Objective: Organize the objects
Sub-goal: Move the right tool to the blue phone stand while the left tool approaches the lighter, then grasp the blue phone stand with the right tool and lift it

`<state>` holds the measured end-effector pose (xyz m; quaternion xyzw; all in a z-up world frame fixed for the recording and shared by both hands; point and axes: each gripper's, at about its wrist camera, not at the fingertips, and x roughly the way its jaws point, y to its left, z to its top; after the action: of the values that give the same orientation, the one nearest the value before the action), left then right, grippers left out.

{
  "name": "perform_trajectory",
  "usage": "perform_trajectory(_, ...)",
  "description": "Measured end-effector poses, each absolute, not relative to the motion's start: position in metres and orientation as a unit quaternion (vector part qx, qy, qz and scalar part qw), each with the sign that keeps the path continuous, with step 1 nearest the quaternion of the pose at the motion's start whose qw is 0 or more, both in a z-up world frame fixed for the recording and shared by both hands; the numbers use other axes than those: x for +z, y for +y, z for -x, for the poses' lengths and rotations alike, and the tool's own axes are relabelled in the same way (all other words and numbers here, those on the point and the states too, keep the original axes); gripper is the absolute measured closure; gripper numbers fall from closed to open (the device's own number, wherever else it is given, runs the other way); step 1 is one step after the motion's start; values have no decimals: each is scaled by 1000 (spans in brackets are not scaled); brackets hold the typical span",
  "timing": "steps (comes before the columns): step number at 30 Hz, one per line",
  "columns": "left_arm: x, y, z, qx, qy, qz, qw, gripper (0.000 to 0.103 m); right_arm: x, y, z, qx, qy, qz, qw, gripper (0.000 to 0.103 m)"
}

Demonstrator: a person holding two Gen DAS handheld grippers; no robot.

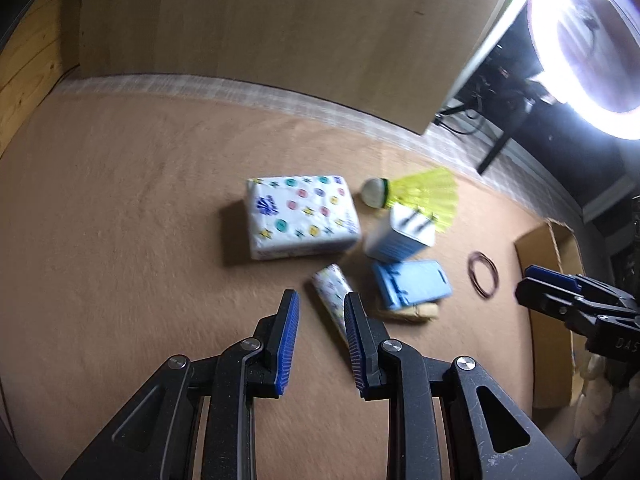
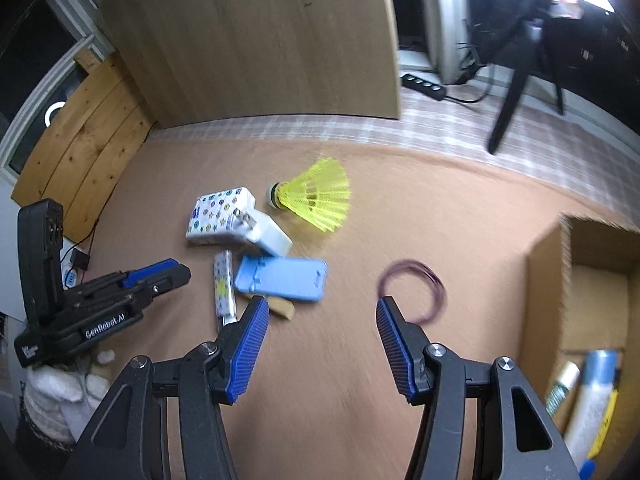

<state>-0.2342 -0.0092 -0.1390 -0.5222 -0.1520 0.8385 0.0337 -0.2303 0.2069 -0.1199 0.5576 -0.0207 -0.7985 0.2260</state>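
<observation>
Hovering, left claw [image 1: 322, 312]: jaws narrowly parted and empty above the brown worktop [image 1: 120, 240]; its right finger overlaps the small patterned tissue pack [image 1: 332, 292].
Right claw [image 2: 320, 312]: jaws wide, empty, above bare worktop between the clutter and the cardboard box [image 2: 548, 280].
Clutter: large patterned tissue pack [image 1: 302, 216], white plug adapter [image 1: 400, 236] just beside it, yellow shuttlecock [image 1: 424, 196] behind, blue case [image 1: 412, 284] lying over a tan piece [image 1: 416, 314].
Apart: brown rubber band loop [image 2: 412, 292], alone between case and box.
Edges: wooden panel [image 1: 280, 20] stands at the far side; checked cloth strip [image 2: 440, 128] along it.
Open room: wide bare worktop left of the packs.
Hard to tell: box contents cut off and blurred, tube-like items only; ring light [image 1: 588, 48] glares out the corner.
</observation>
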Motion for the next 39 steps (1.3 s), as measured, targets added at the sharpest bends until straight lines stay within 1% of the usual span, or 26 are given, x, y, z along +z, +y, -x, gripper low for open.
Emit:
perform_trajectory(2,-145,-13,240,836,-160,524,33,78,-129,197,239,-795,-14,-564,225,52)
perform_trajectory(4,-150,-16,245,834,-164,526,31,78,-140,188,248,-790,-10,-571,223,57)
perform_trajectory(7,-158,-18,253,830,-171,531,33,78,-153,178,257,-782,-8,-581,227,61)
perform_trajectory(11,-165,-19,261,827,-175,533,35,78,-165,166,263,-773,1,-589,237,61)
perform_trajectory(17,-172,-12,272,825,-180,534,44,78,-175,158,273,-772,-9,-590,236,62)
perform_trajectory(20,-173,-5,278,826,-174,533,48,79,-177,152,276,-771,-4,-589,241,69)
perform_trajectory(22,-174,0,280,827,-173,533,51,79,-178,149,275,-767,0,-591,250,81)
perform_trajectory(25,-174,7,280,827,-168,533,61,79,-179,144,269,-763,15,-593,259,81)
perform_trajectory(31,-175,24,272,826,-153,535,86,80,-179,148,252,-751,15,-599,277,81)
perform_trajectory(33,-175,33,267,827,-138,537,95,81,-179,153,245,-750,15,-600,279,81)
perform_trajectory(39,-174,59,244,828,-99,538,123,81,-180,169,215,-748,10,-601,283,81)
